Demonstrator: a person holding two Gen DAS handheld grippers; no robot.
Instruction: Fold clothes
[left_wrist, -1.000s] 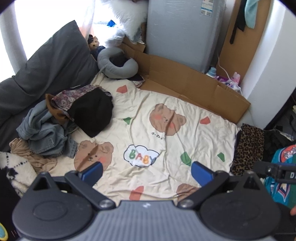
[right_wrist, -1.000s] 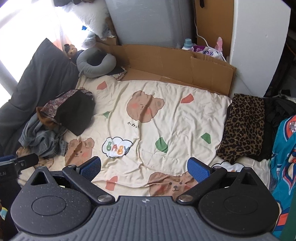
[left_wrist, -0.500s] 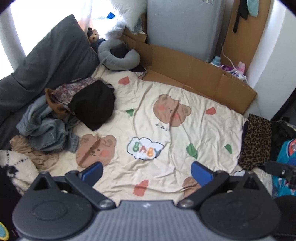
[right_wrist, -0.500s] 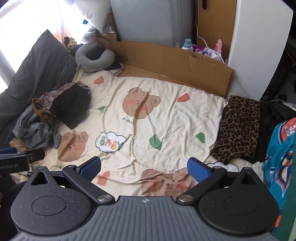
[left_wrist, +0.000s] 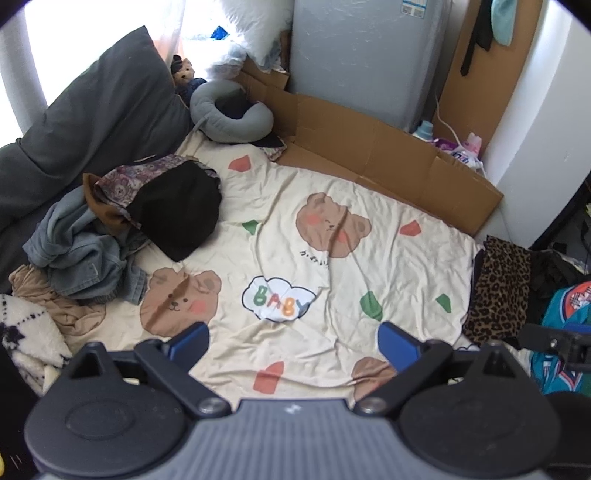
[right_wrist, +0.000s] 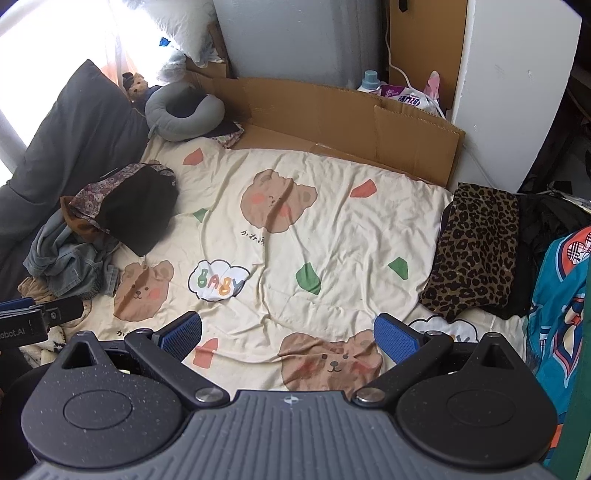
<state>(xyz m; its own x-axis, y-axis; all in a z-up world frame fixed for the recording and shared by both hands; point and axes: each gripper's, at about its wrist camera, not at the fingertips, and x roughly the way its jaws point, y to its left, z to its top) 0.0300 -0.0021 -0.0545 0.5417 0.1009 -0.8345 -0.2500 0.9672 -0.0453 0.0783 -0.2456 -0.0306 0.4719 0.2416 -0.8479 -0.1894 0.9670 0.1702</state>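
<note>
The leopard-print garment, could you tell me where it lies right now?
In the right wrist view the leopard-print garment lies at the bear sheet's right edge, beside black clothing.

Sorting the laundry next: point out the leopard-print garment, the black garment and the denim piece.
leopard-print garment (right_wrist: 476, 251): right wrist view, middle of the folded cloth.
black garment (left_wrist: 177, 210): left wrist view, centre of its top.
denim piece (left_wrist: 79, 254): left wrist view, crumpled middle.

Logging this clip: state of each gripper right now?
Left gripper: open, holding nothing.
Right gripper: open, holding nothing.
</note>
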